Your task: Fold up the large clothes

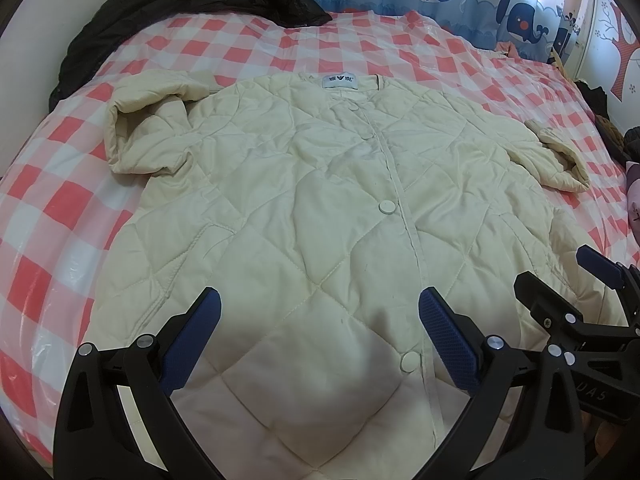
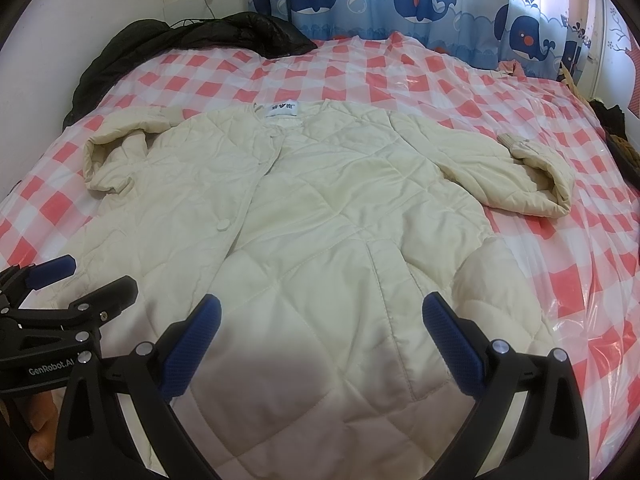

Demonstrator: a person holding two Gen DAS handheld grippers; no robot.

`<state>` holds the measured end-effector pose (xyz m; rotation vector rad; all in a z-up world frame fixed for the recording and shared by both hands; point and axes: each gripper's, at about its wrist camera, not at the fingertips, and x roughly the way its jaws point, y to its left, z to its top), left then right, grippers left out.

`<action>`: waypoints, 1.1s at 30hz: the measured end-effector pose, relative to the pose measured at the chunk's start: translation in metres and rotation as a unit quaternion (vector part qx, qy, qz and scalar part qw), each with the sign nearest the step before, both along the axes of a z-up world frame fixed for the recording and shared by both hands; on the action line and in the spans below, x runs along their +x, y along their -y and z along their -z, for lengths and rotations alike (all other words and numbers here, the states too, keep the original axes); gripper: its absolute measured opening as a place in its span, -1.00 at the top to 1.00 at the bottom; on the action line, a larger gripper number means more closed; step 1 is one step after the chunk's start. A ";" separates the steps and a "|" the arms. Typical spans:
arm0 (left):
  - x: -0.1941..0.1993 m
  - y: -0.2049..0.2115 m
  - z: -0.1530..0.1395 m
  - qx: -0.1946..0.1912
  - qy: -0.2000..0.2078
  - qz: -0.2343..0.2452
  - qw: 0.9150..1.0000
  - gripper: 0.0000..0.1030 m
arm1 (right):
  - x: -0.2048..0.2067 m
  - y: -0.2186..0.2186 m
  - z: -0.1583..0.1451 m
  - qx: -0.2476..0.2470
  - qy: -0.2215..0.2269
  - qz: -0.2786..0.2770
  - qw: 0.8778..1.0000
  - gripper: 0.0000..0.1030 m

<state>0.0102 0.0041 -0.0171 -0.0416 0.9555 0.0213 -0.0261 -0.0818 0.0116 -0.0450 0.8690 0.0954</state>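
A cream quilted jacket (image 1: 320, 200) (image 2: 312, 220) lies flat and buttoned on the bed, collar label at the far end, hem toward me. Its left sleeve (image 1: 144, 132) (image 2: 116, 152) is bunched by the shoulder. The right sleeve (image 1: 560, 156) (image 2: 532, 180) is bent outward with its cuff turned back. My left gripper (image 1: 320, 308) hovers open above the lower front near the button placket, nothing between its fingers. My right gripper (image 2: 320, 312) is open too, above the hem by the right pocket. Each gripper shows at the edge of the other's view, right gripper (image 1: 560, 276), left gripper (image 2: 84, 280).
A bed covered in a pink-and-white checked sheet (image 1: 280, 48) (image 2: 560, 280) under clear plastic holds the jacket. A black garment (image 1: 180, 12) (image 2: 180, 44) is piled at the far left corner. Whale-print curtains (image 2: 400, 0) hang behind. Dark items (image 1: 600, 104) sit at the right edge.
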 end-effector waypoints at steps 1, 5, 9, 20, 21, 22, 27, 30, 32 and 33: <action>0.000 0.000 0.000 0.000 0.000 0.000 1.000 -0.85 | 0.000 0.000 0.000 0.000 0.000 0.000 1.000 -0.88; 0.000 0.000 0.000 0.001 0.000 0.000 1.000 -0.85 | 0.000 0.000 0.000 -0.001 -0.001 0.001 1.000 -0.89; 0.000 0.000 0.000 0.001 0.000 0.000 1.000 -0.85 | 0.000 0.000 0.001 0.000 -0.001 0.001 1.000 -0.88; 0.003 -0.001 -0.002 -0.011 -0.004 0.003 1.000 -0.85 | -0.027 0.063 -0.044 0.019 0.011 0.015 1.000 -0.88; 0.002 0.000 -0.003 -0.012 -0.004 0.006 1.000 -0.85 | -0.036 0.075 -0.052 0.011 0.014 0.019 1.000 -0.88; 0.001 0.002 -0.004 -0.011 -0.004 0.008 1.000 -0.85 | -0.043 0.080 -0.057 0.001 0.014 0.022 1.000 -0.88; 0.000 0.008 0.000 -0.002 -0.011 0.018 1.000 -0.85 | -0.085 0.119 -0.066 -0.053 -0.012 0.034 0.998 -0.88; 0.001 0.009 0.003 0.005 -0.015 0.020 1.000 -0.85 | -0.103 0.138 -0.059 -0.042 -0.040 0.040 0.997 -0.88; 0.001 0.008 0.004 0.001 -0.019 0.017 1.000 -0.85 | -0.127 0.151 -0.057 -0.051 -0.039 0.049 0.997 -0.88; 0.002 0.008 0.005 -0.003 -0.022 0.017 1.000 -0.85 | -0.139 0.156 -0.055 -0.059 -0.036 0.048 0.996 -0.88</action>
